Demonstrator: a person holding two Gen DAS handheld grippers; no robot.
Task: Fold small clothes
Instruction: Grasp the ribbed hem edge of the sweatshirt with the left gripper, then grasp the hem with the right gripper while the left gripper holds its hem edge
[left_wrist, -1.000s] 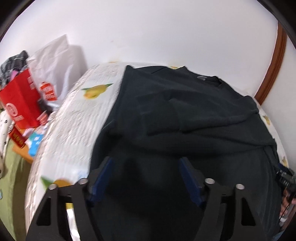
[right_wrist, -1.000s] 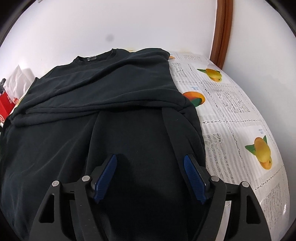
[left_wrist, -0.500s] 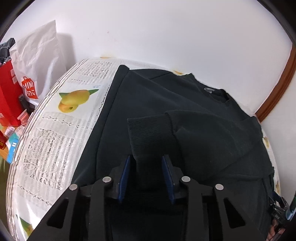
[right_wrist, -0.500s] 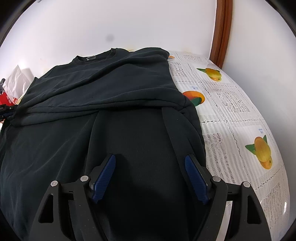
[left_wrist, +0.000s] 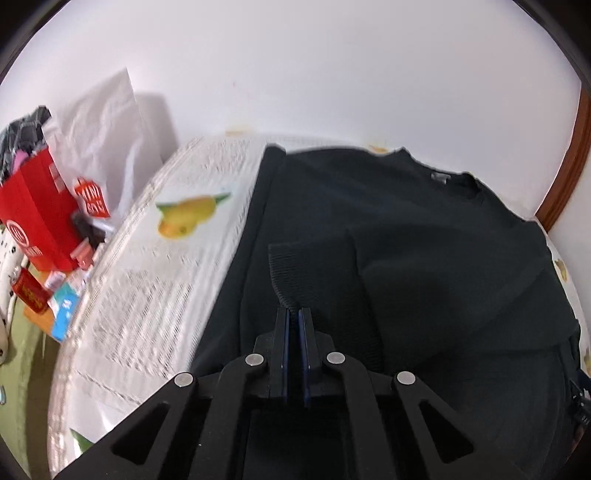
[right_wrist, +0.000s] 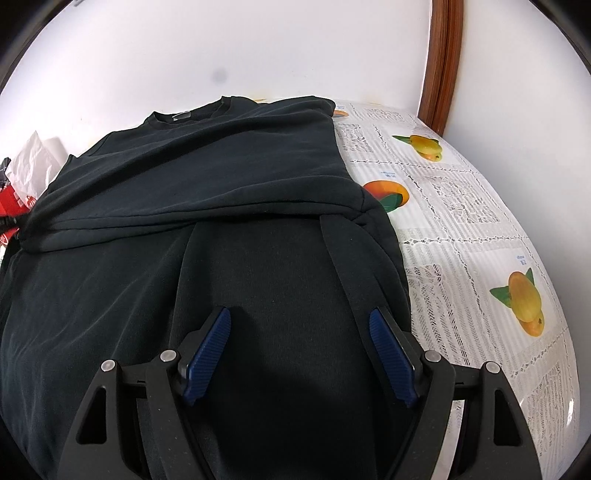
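- White wall behind; fruit-print tablecloth (left_wrist: 147, 295) carries our black sweatshirt (right_wrist: 236, 173), collar at 12 o'clock
- Left gripper (left_wrist: 294, 314): jaws pinched shut on the ribbed cuff (left_wrist: 291, 273); sleeve's long axis runs toward 12 o'clock from them
- Right gripper (right_wrist: 299, 328): jaws wide, nothing held, over the hem at 6 o'clock; our left hand is nearer the sleeve

The sweatshirt (right_wrist: 229, 192) is plain black, its cuff (left_wrist: 291, 269) ribbed. Under it, the tablecloth (right_wrist: 461, 206) is white with a lace-like grey print and yellow and orange fruit with green leaves. Both grippers are black with blue pads (right_wrist: 207, 350). A red bag (left_wrist: 37, 221) carries white lettering.
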